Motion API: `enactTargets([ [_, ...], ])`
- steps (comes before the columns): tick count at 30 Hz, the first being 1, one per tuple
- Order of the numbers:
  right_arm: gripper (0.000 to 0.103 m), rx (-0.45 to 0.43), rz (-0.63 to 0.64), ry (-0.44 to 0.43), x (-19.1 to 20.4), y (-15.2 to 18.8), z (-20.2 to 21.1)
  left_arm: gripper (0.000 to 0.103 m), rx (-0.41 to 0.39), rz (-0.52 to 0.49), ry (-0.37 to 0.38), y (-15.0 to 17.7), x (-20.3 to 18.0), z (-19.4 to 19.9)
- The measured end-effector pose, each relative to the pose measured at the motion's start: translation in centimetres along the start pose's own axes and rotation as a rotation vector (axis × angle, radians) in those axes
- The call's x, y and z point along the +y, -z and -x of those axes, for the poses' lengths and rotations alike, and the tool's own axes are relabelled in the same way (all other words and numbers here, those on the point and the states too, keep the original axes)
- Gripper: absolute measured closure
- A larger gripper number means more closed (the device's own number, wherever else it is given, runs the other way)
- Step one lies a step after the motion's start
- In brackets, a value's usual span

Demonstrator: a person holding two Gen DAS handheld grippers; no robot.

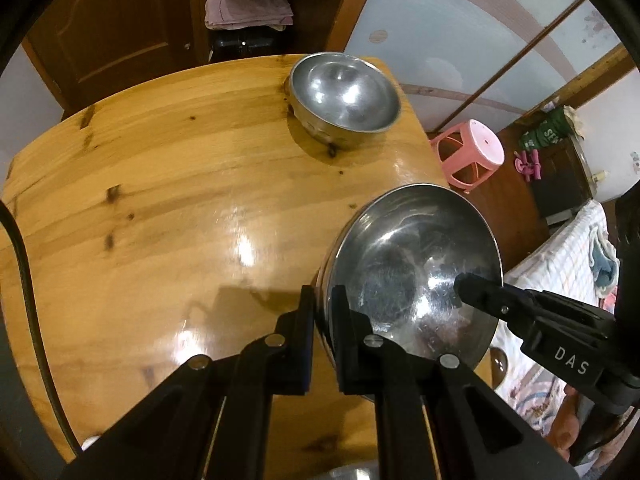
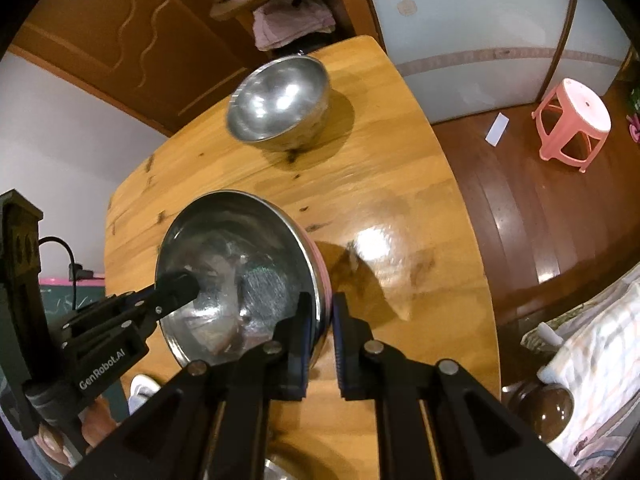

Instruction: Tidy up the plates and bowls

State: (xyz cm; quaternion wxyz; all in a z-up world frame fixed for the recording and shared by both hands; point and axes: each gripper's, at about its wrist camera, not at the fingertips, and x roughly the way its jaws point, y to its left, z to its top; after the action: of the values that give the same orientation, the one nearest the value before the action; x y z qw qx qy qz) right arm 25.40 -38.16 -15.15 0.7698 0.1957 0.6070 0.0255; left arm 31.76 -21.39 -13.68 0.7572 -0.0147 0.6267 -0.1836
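Observation:
A wide steel bowl [image 1: 404, 256] [image 2: 244, 264] hangs just above the wooden table [image 1: 168, 216] [image 2: 384, 168], held from both sides. My left gripper [image 1: 323, 300] is shut on its left rim, one pad inside and one outside. My right gripper [image 2: 322, 312] is shut on the opposite rim, by the bowl's pink outer band. Each wrist view shows the other gripper's inner finger [image 1: 476, 290] [image 2: 178, 288] reaching into the bowl. A smaller, deeper steel bowl [image 1: 344, 96] [image 2: 280, 100] stands upright at the table's far end.
The rim of another steel dish [image 2: 280, 470] shows below the grippers at the near table edge. A pink plastic stool [image 1: 472, 152] [image 2: 572, 120] stands on the floor past the table's right edge. A checked bedcover [image 2: 592, 344] lies at the right, and a wooden cabinet [image 1: 120, 20] stands behind.

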Motion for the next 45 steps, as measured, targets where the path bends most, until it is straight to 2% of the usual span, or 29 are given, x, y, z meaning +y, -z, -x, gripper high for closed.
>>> enactTargets([
  [8, 0.093, -0.054, 0.05, -0.023, 2.5, 5.8, 6.0, 0.096, -0.054, -0.072, -0.031, 6.0, -1.6, 7.4],
  [14, 0.093, -0.09, 0.088, -0.019, 3.7, 11.4, 9.0, 0.095, -0.082, -0.09, -0.014, 12.6, -1.8, 10.5],
  [20, 0.093, -0.077, 0.111, -0.016, 3.8, 17.5, 8.5, 0.095, -0.028, -0.06, 0.019, 18.5, -0.6, 10.0],
  [27, 0.093, -0.09, 0.14, -0.013, 4.3, 21.8, 7.6, 0.095, -0.059, -0.059, -0.003, 23.1, 0.0, 9.6],
  [30, 0.093, -0.1, 0.157, 0.009, 4.8, 22.7, 7.0, 0.095, -0.048, -0.038, 0.002, 24.1, 0.7, 8.7],
  [34, 0.093, -0.082, 0.162, 0.03, 4.7, 23.5, 5.8, 0.095, 0.0, 0.011, 0.044, 24.8, 1.8, 6.5],
  [40, 0.093, -0.022, 0.134, 0.039, 4.0, 23.8, 2.9, 0.095, 0.044, -0.007, -0.016, 26.2, 1.6, 3.6],
  [45, 0.093, -0.011, 0.131, 0.064, 3.7, 23.5, 1.7, 0.095, 0.061, 0.002, -0.015, 25.8, 1.7, 2.7],
])
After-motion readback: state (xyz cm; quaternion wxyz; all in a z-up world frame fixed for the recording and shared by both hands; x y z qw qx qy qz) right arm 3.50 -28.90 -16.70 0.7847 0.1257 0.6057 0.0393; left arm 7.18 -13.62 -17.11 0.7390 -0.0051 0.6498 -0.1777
